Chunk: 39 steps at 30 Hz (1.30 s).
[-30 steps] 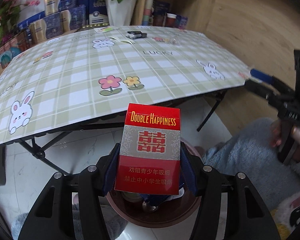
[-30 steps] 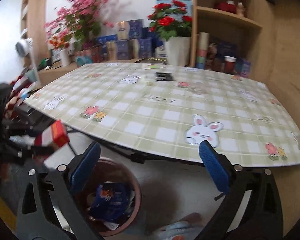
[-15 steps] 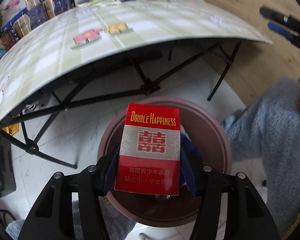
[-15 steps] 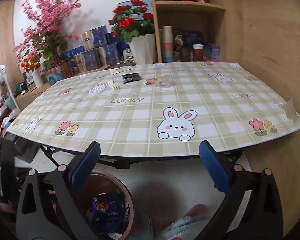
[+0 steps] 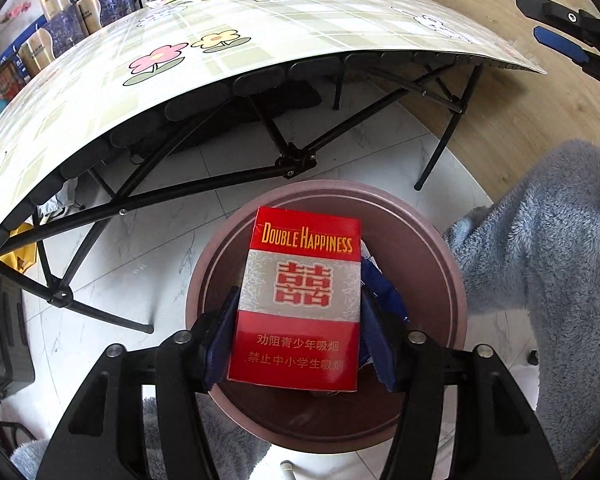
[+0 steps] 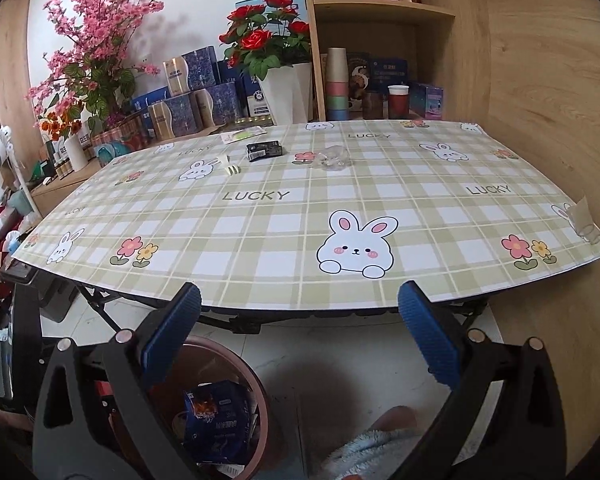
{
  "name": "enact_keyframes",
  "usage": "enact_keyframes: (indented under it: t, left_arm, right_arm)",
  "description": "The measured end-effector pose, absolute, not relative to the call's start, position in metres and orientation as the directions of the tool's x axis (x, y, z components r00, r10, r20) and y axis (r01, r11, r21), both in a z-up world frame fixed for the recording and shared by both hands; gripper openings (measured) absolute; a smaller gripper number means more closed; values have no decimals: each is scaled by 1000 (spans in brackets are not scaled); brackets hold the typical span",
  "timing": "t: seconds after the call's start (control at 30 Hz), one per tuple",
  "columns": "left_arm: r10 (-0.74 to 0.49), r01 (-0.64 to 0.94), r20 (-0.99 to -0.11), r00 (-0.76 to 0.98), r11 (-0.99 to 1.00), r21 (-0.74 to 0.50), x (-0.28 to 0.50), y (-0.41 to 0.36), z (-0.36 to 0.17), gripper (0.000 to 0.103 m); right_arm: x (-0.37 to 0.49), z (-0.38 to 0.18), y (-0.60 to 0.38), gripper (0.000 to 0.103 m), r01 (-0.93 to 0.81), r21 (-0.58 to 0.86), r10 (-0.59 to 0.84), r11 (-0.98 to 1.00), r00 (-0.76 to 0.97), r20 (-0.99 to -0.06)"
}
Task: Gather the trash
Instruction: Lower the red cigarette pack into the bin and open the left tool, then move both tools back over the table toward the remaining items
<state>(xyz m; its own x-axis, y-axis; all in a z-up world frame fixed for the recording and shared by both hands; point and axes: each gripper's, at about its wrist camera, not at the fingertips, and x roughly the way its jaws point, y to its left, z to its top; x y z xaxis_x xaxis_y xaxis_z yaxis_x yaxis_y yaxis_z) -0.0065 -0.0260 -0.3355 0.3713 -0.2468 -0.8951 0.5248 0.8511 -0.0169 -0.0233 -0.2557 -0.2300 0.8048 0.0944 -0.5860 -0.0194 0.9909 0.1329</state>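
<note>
Our left hand-held gripper (image 5: 300,332) points steeply down over the brown bin (image 5: 420,216), with the red cigarette pack (image 5: 300,300) upright between its blue pads (image 5: 220,340); the jaws are opening, and we see a slim gap at the pack's right side. A blue wrapper (image 6: 216,416) already lies in the bin. Our right hand-held gripper (image 6: 300,340) stands wide and empty, aimed at the plaid tabletop (image 6: 340,184). At twelve o'clock on it lie a black packet (image 6: 264,150), a crumpled clear wrapper (image 6: 332,160) and a small white piece (image 6: 230,166).
</note>
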Motion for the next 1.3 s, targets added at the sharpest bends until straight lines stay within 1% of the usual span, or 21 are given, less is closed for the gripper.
enact_keyframes:
  t: [0.2,0.4,0.57,0.77,1.03,1.3]
  left_arm:
    - [-273,517,-879,391,855,-36,-9,-26,-329,82]
    - [-298,496,-837,459,868,-36,-11,-21,-313,91]
    - [-314,428,-776,547,902,-63,-11,-3,-293,93]
    - [-282,344,-718,636,937,-62,-10,13,-275,96]
    - [-250,297,-687,682,953,-52,-9,25,-267,97]
    - [-245,258,-660,710,963,-79,-9,38,-258,97]
  right_arm:
    - [-22,-230,-254,97,-26,126,96,992,802,-589]
    - [-22,-231,-253,97,-28,125,98,992,800,-592]
    - [-21,-232,-253,97,-29,126,99,992,796,-597]
    - [-20,-232,-252,97,-27,128,98,991,797,-596]
    - [-18,-235,-249,97,-36,122,103,992,789,-606]
    - [-13,-235,-245,97,-77,132,143,988,773,-618]
